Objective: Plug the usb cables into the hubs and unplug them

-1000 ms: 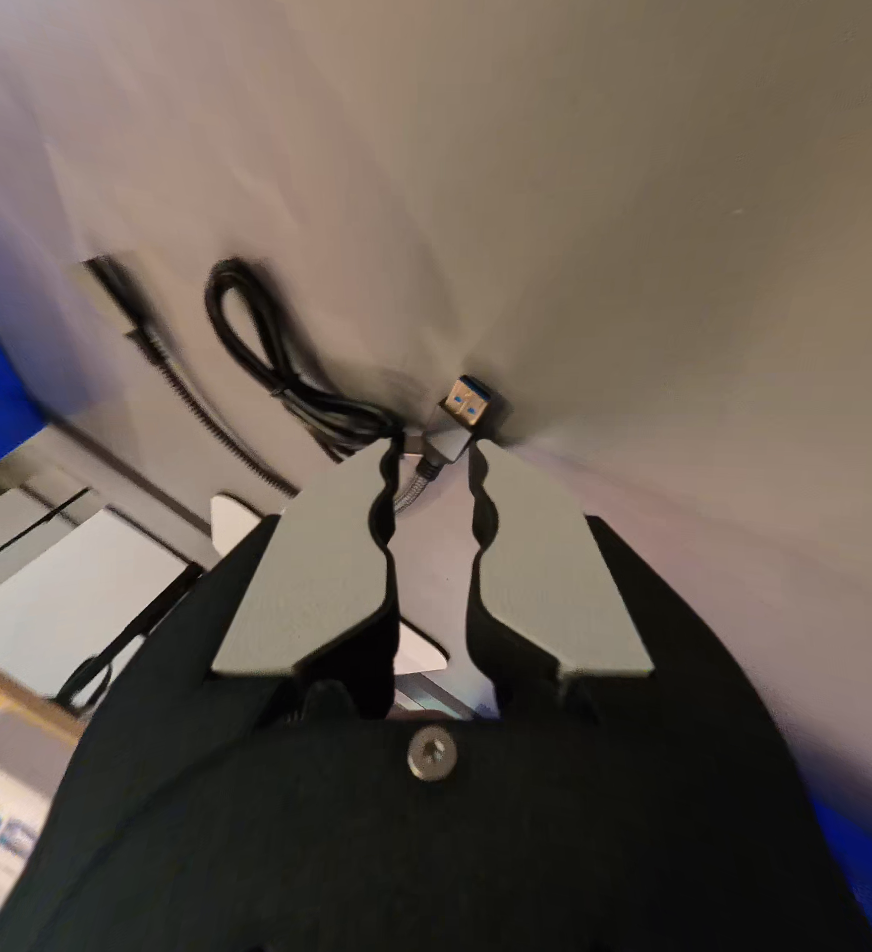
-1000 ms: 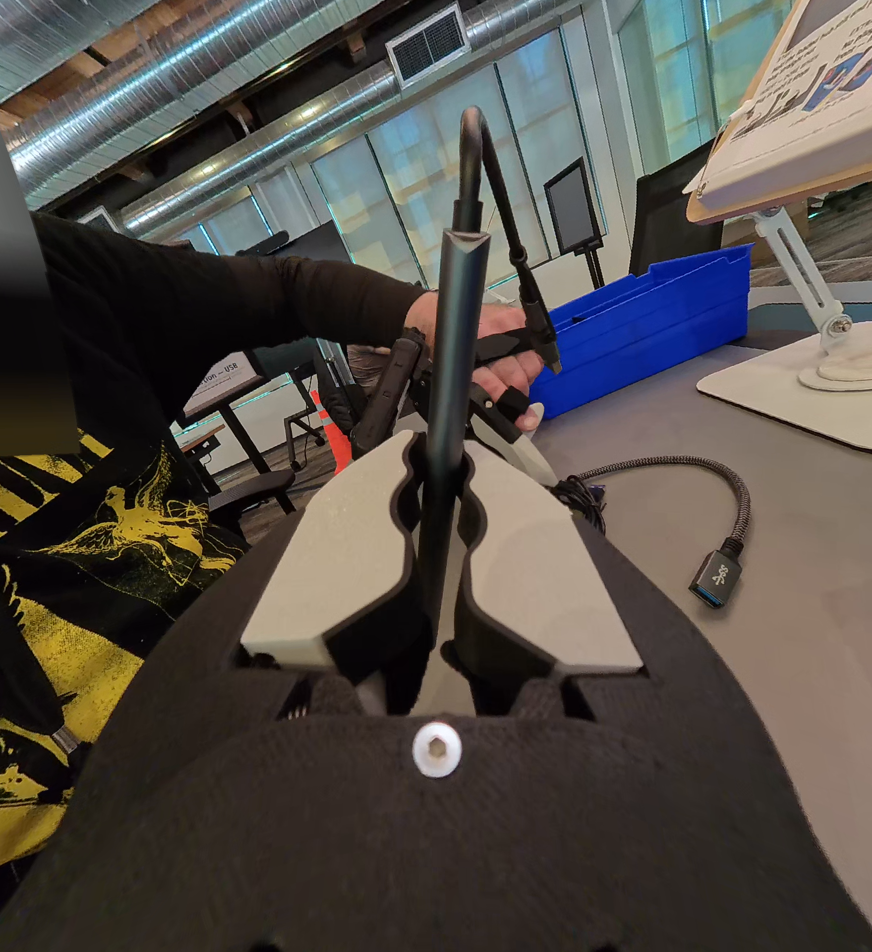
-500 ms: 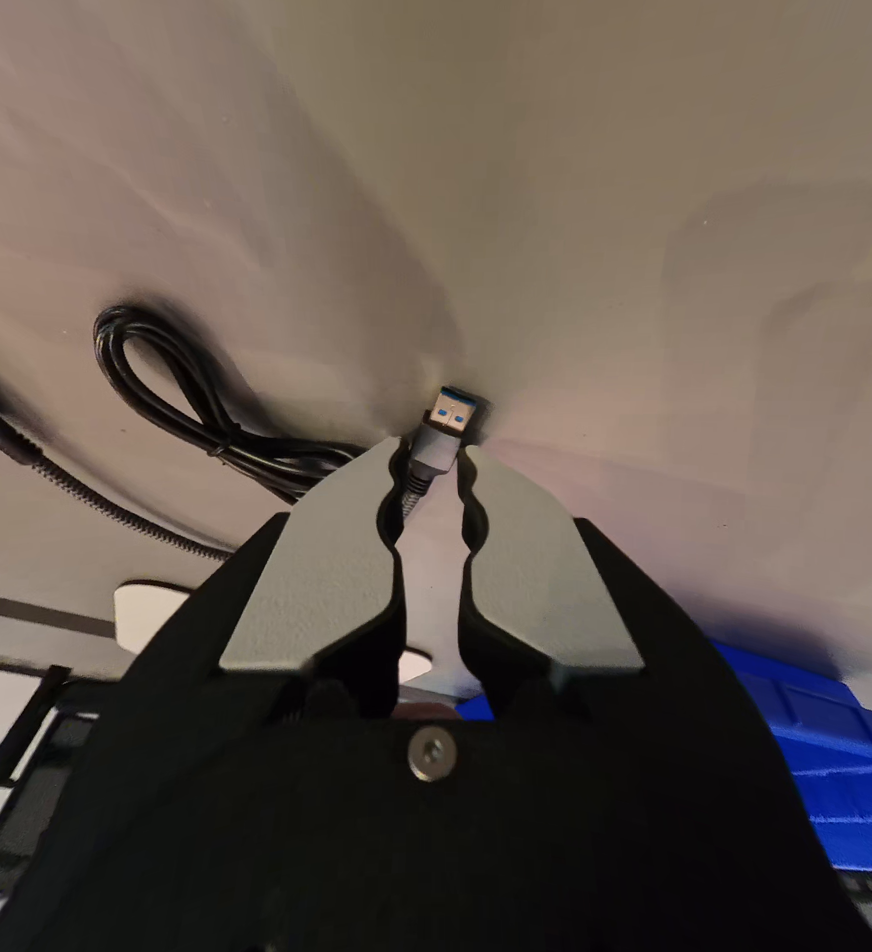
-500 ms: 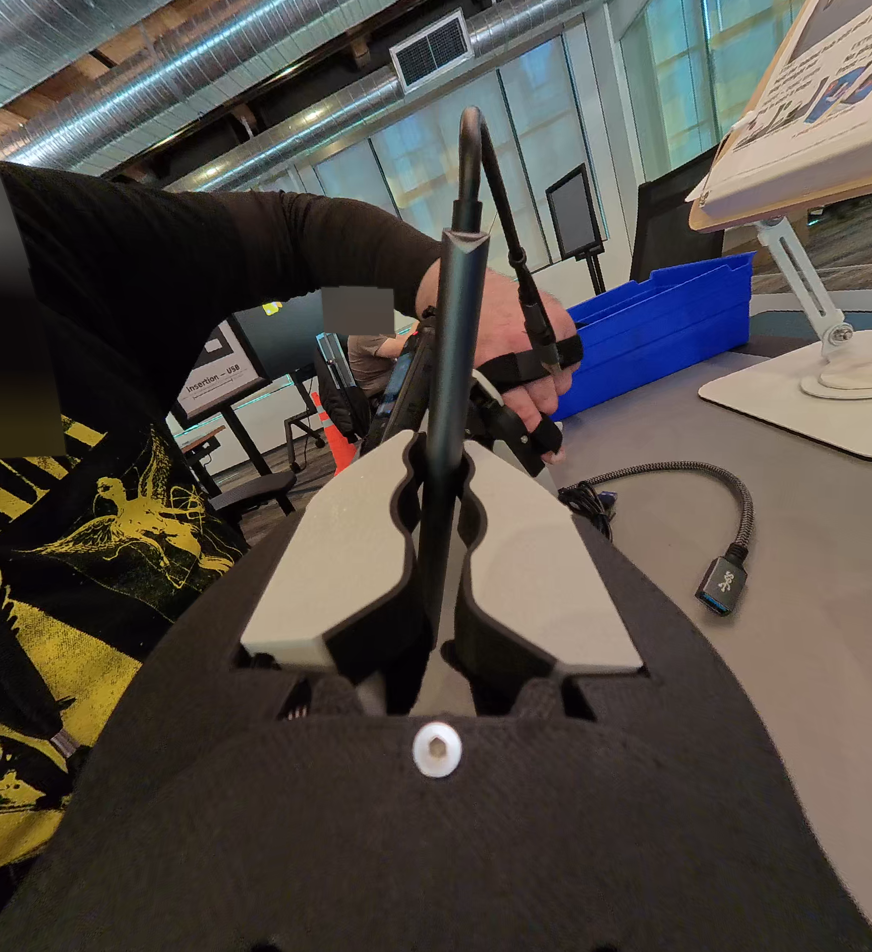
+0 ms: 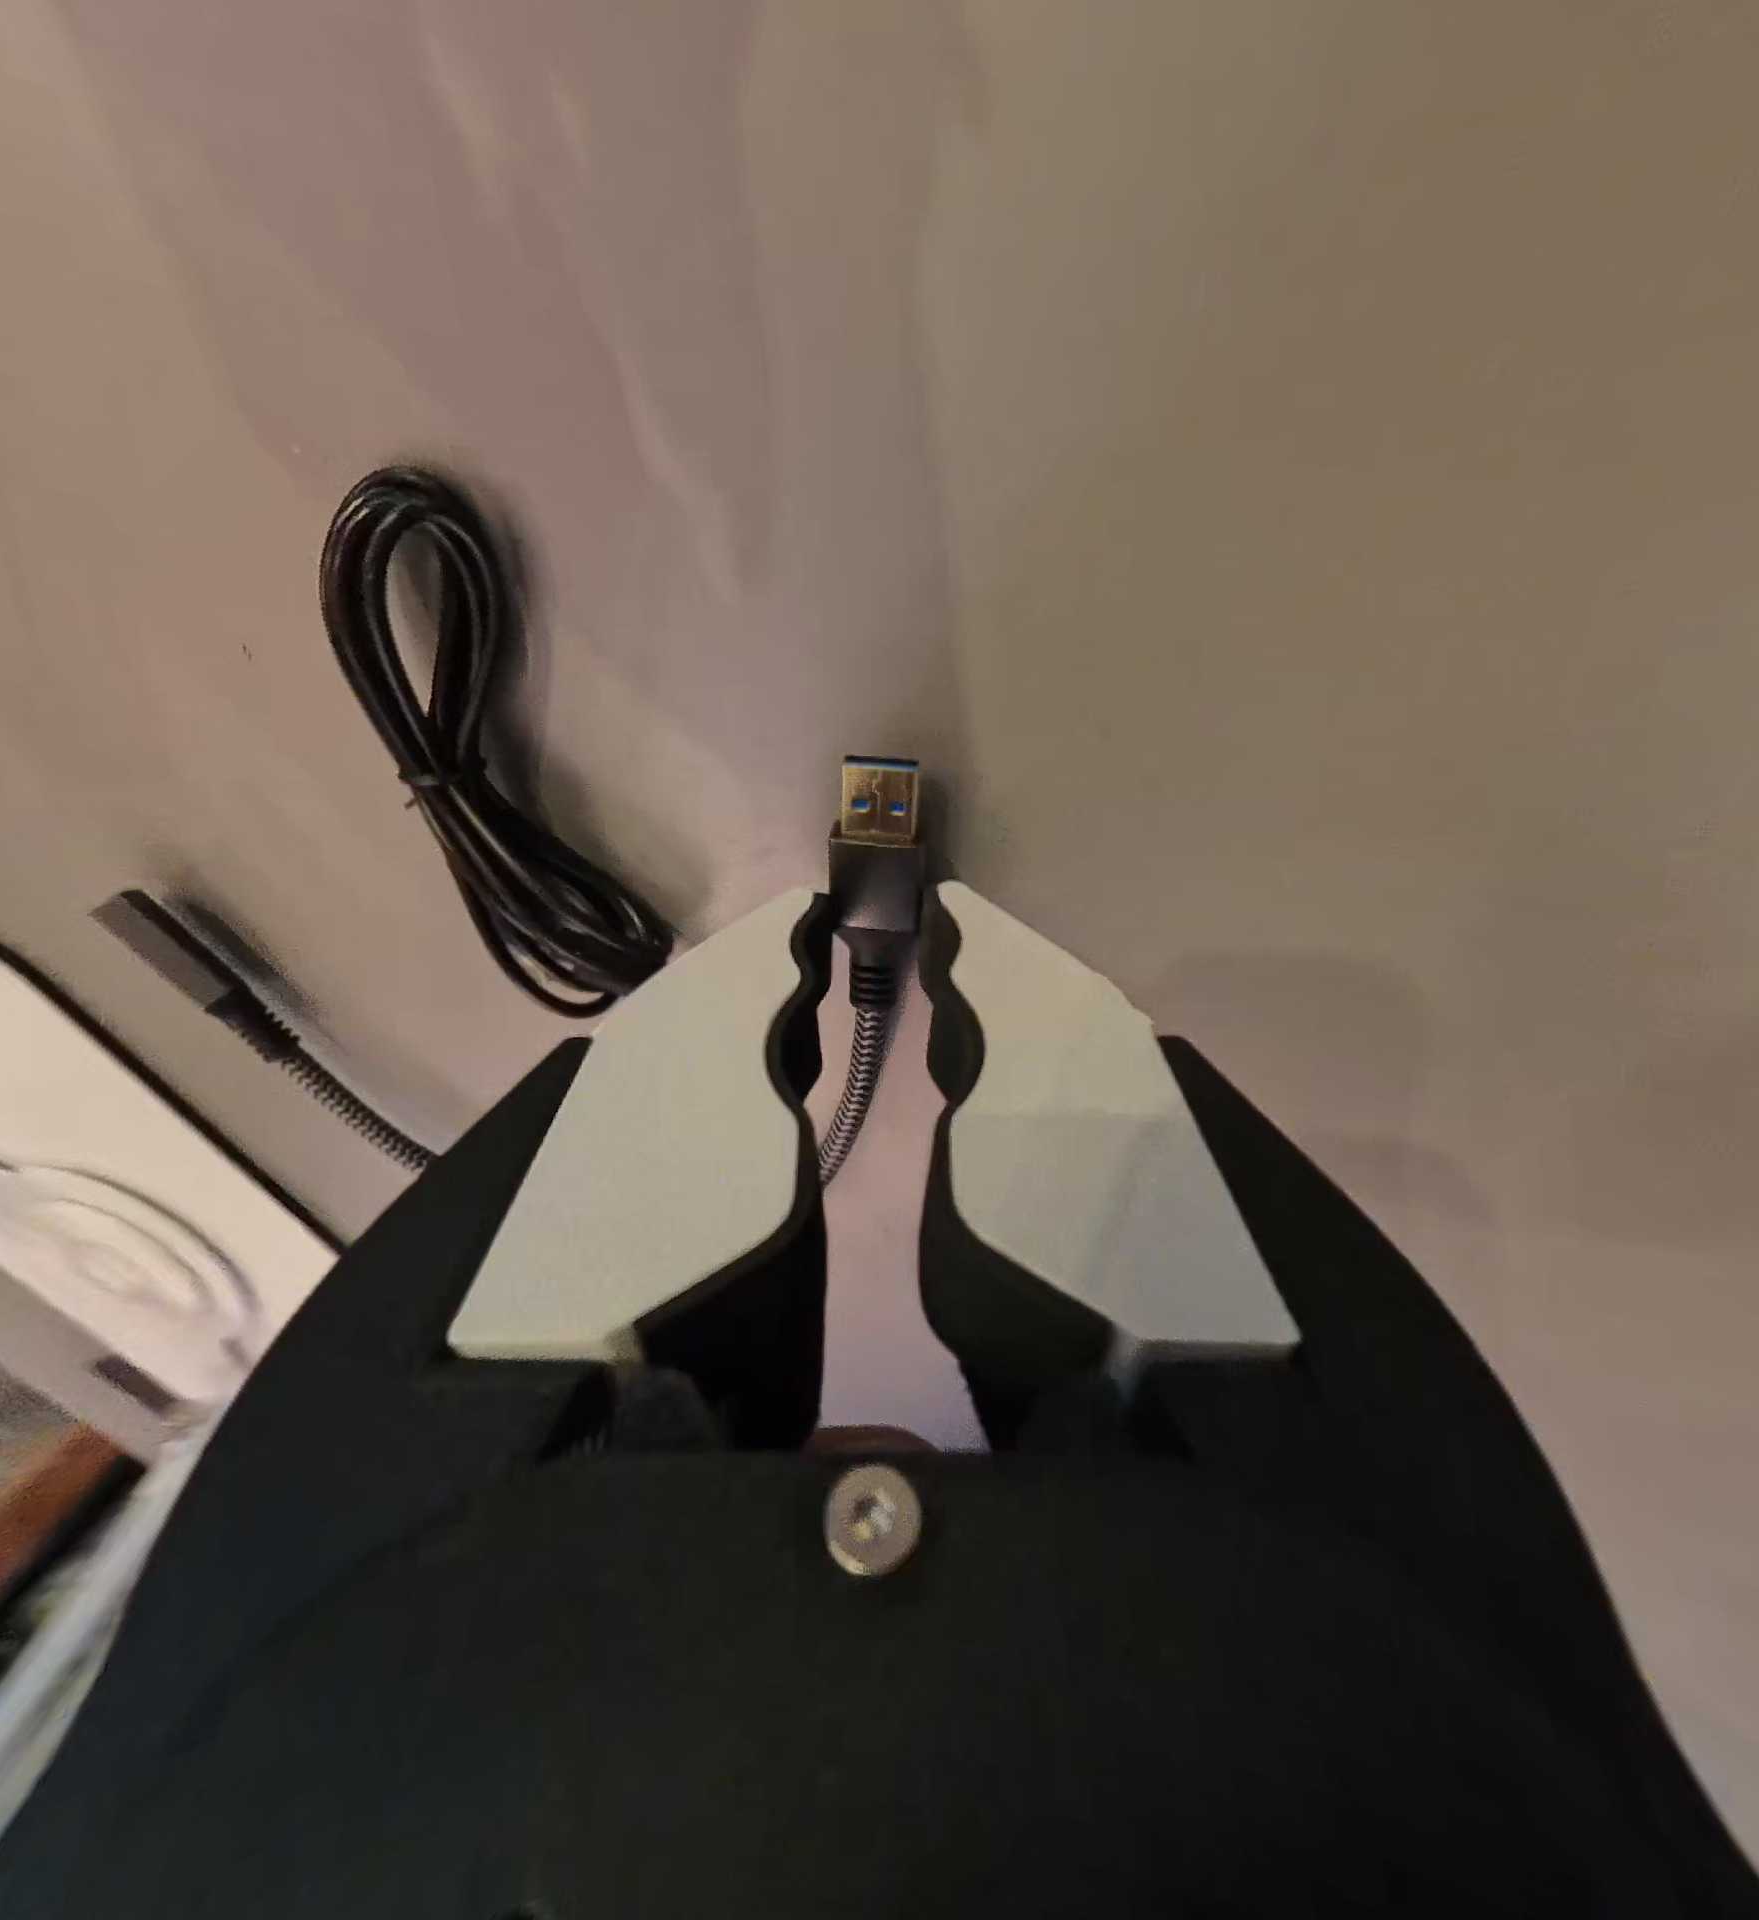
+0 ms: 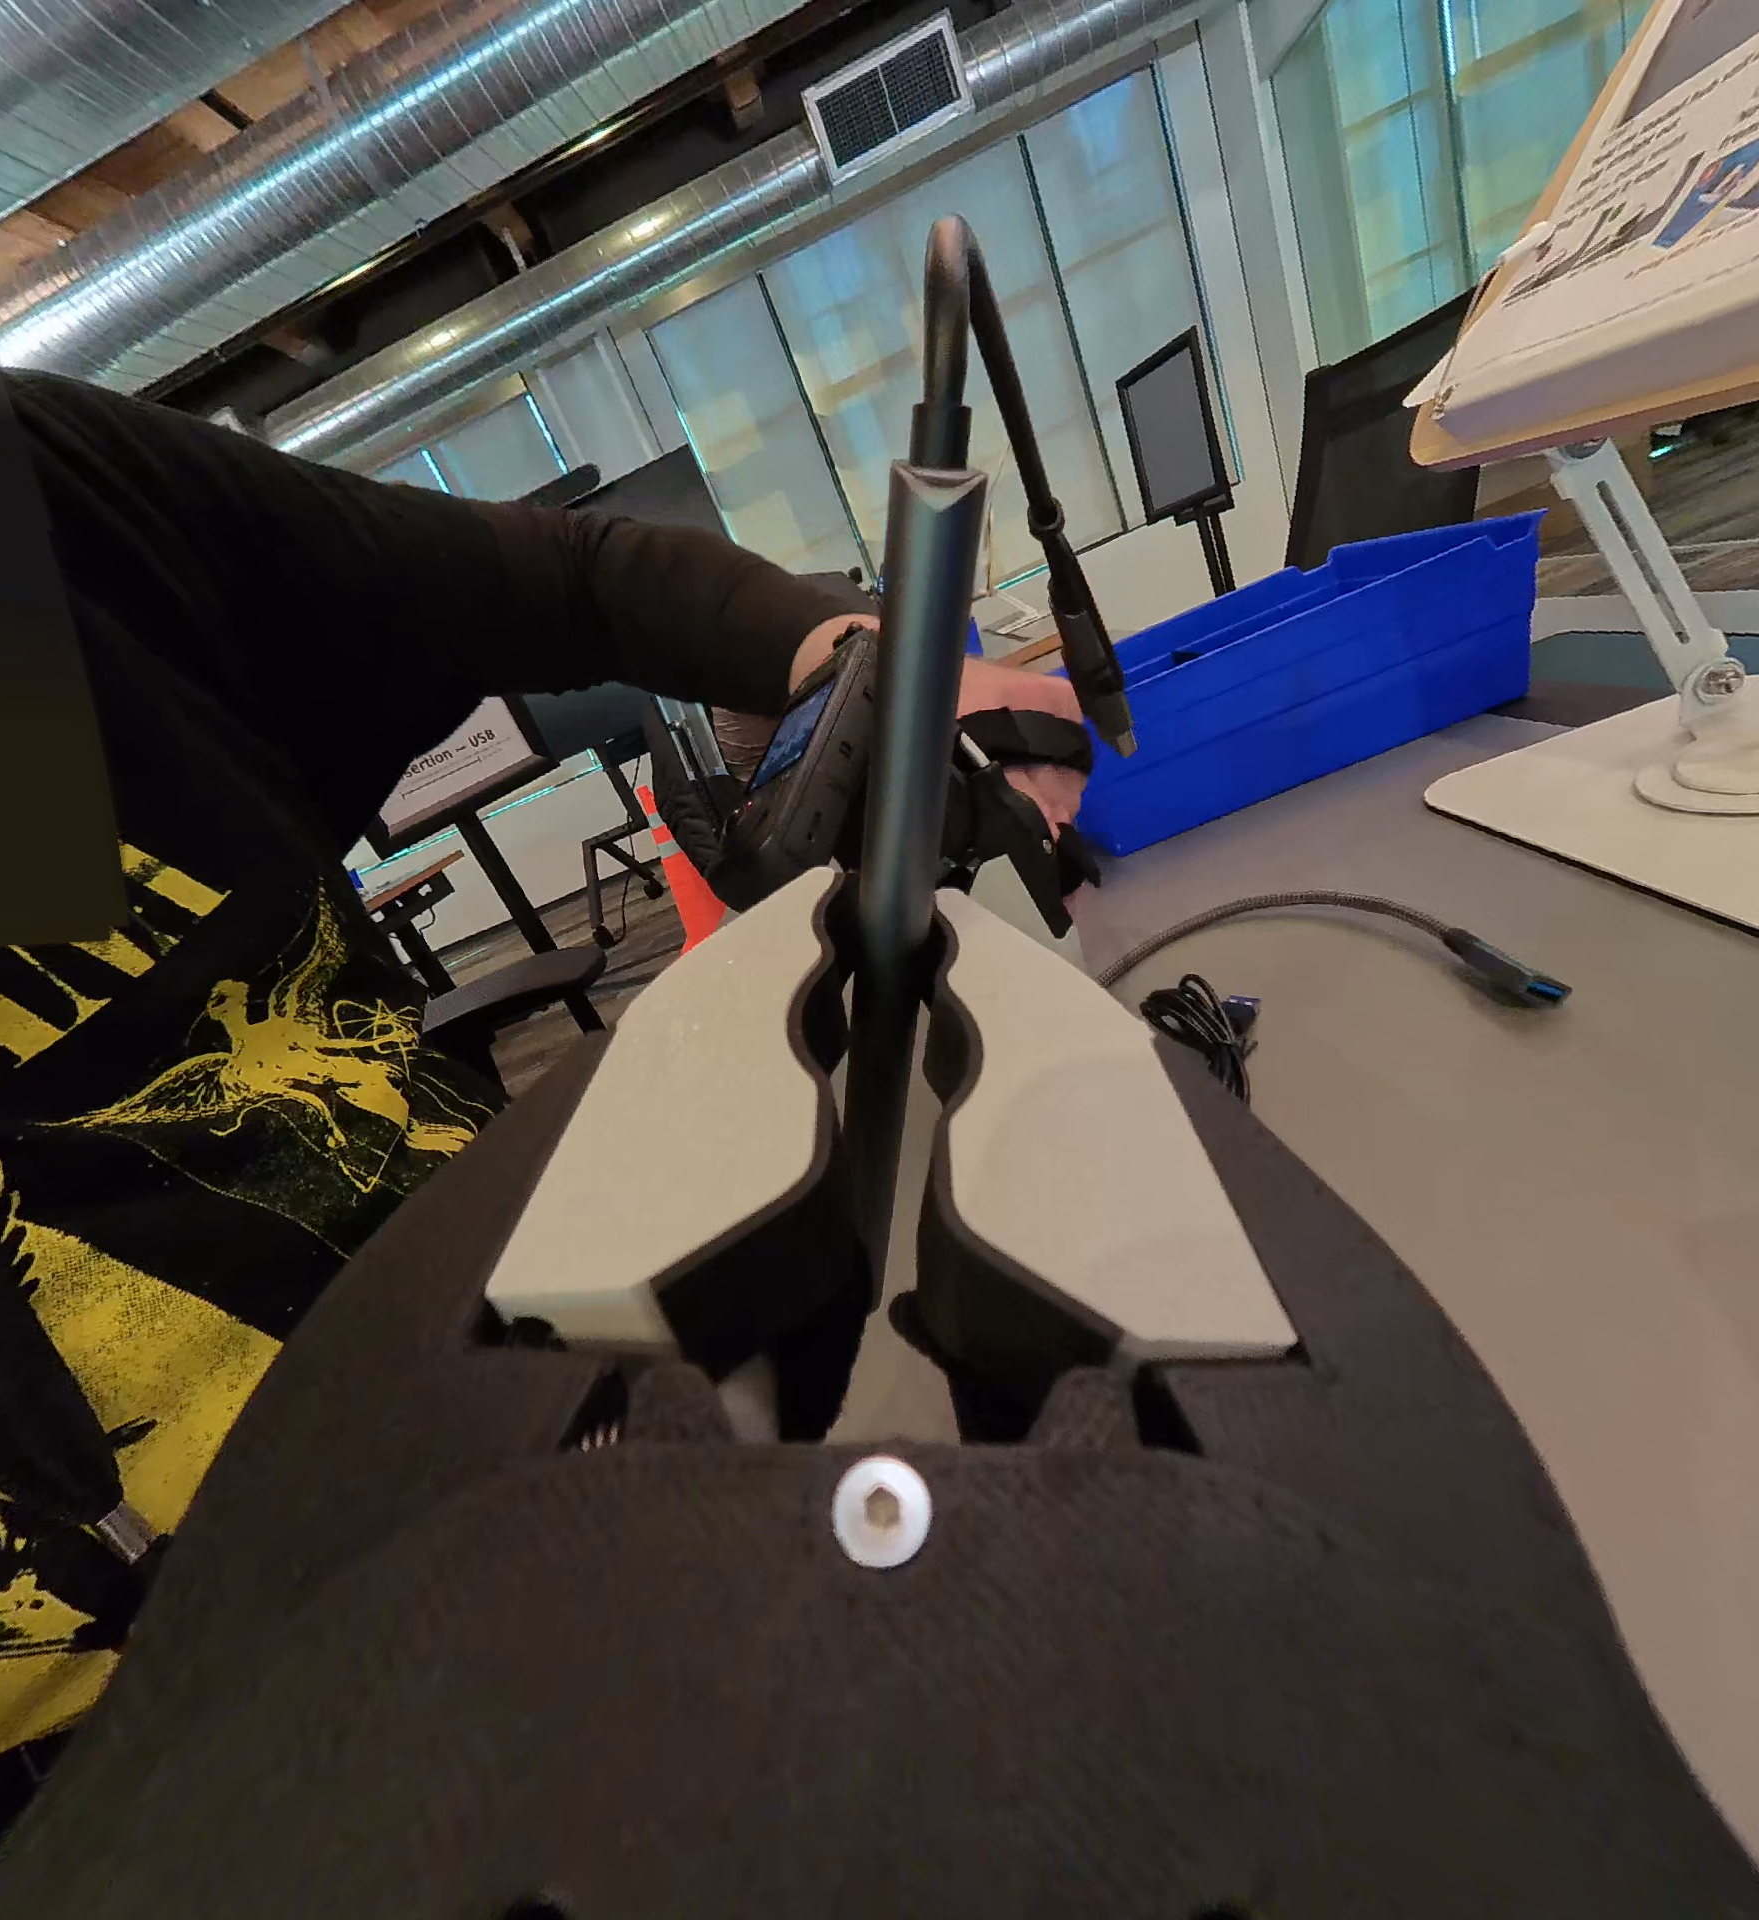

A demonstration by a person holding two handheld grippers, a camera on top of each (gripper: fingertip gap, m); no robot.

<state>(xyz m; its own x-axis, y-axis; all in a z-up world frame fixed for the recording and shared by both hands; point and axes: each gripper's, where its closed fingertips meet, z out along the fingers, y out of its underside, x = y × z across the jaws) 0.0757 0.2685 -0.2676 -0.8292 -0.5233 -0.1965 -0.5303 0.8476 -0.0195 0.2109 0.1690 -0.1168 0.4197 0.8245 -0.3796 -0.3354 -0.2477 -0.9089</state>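
Gripping the grey body of a braided USB cable's plug [image 5: 875,883] between the fingertips of my left gripper [image 5: 875,914], I have the jaws nearly closed, both pads pressed against the plug's sides. Its metal tip points away from me toward the grey table [image 5: 1270,520] below, and the braided cord runs back between my fingers. Beyond, to the left, a bundled black cable [image 5: 439,727] lies on the table, and farther left the braided cable's other end [image 5: 189,966] rests by a white stand base [image 5: 44,1091].

My right gripper [image 6: 890,925] is clamped narrowly on a slim dark hub [image 6: 922,727] held upright, its pads pressing on both sides. From the hub's top a short black lead [image 6: 1020,436] arches over and hangs down, its plug dangling free. Behind it the person's left hand [image 6: 1020,696] holds the other gripper low over the table. To the right lie the black cable bundle [image 6: 1202,1023] and the braided cable [image 6: 1374,914], then a blue bin [image 6: 1322,665], and a white stand [image 6: 1633,623] carrying a printed sheet
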